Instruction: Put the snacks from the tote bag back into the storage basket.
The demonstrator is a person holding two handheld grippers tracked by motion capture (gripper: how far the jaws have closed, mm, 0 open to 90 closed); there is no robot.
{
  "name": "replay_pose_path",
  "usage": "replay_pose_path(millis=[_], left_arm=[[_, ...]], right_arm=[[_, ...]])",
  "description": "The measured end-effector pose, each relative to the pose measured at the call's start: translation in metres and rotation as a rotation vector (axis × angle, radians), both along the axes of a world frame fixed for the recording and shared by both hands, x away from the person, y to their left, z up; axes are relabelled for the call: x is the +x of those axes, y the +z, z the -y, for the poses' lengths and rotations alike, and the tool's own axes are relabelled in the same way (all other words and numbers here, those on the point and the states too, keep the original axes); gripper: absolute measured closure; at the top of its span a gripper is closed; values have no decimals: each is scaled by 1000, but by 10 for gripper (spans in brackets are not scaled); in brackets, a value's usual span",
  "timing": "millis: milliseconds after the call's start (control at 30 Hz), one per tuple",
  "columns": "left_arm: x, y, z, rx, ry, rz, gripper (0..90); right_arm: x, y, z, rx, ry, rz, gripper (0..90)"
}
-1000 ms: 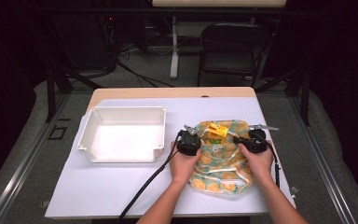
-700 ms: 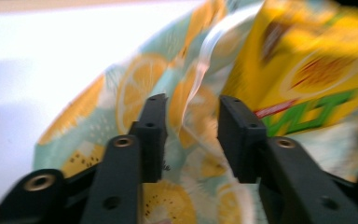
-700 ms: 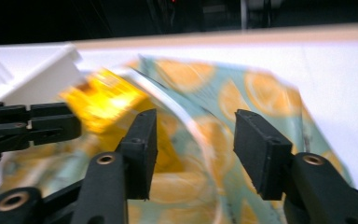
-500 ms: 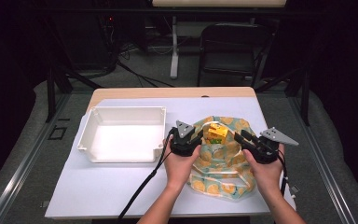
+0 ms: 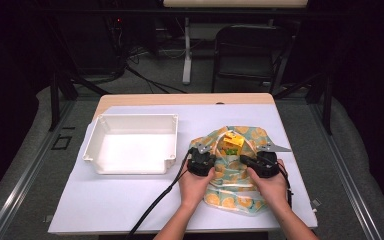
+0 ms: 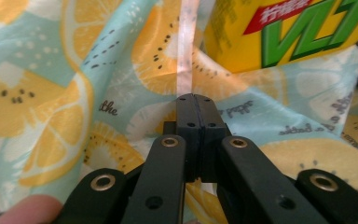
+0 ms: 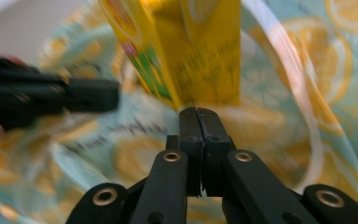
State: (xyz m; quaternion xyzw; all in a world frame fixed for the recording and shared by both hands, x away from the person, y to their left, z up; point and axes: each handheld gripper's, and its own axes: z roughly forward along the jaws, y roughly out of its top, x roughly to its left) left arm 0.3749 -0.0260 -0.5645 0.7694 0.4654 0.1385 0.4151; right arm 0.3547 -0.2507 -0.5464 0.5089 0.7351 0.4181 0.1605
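The fruit-print fabric bag (image 5: pixel 232 172) lies right of centre in the high view, a yellow drink carton (image 5: pixel 233 142) standing in its mouth. The left gripper (image 5: pixel 204 159) and the right gripper (image 5: pixel 250 162) flank the carton, each with jaws pressed together on the bag's fabric. Both have just been closing. Half a second ago the right gripper sat farther right.

Pale-blue bag (image 5: pixel 232 187) with orange citrus slices, yellow green-lettered carton (image 5: pixel 233 143), white tray (image 5: pixel 130 165), black tongs (image 6: pixel 196 112)
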Motion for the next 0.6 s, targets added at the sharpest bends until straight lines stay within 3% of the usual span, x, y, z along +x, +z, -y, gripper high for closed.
replay_pose_path(millis=[133, 233, 267, 367, 467, 533, 600], left_arm=[[-4, 0, 5, 65, 12, 21, 888], [-3, -1, 4, 57, 26, 10, 884], [-3, -1, 3, 49, 25, 2, 883], [-3, -1, 3, 43, 33, 6, 882], [-4, -1, 4, 52, 32, 15, 883], [-4, -1, 4, 50, 31, 16, 883], [-4, -1, 4, 53, 30, 21, 883]], right_arm=[[5, -14, 4, -52, -8, -97, 893], [3, -12, 8, -33, -16, -89, 879], [0, -8, 9, -9, -18, -57, 878], [-10, 11, 9, 47, -6, 104, 898], [-16, 25, 2, 90, 59, 224, 900], [-17, 27, -10, 64, 121, 240, 900], [-14, 25, -23, 22, 136, 245, 900]])
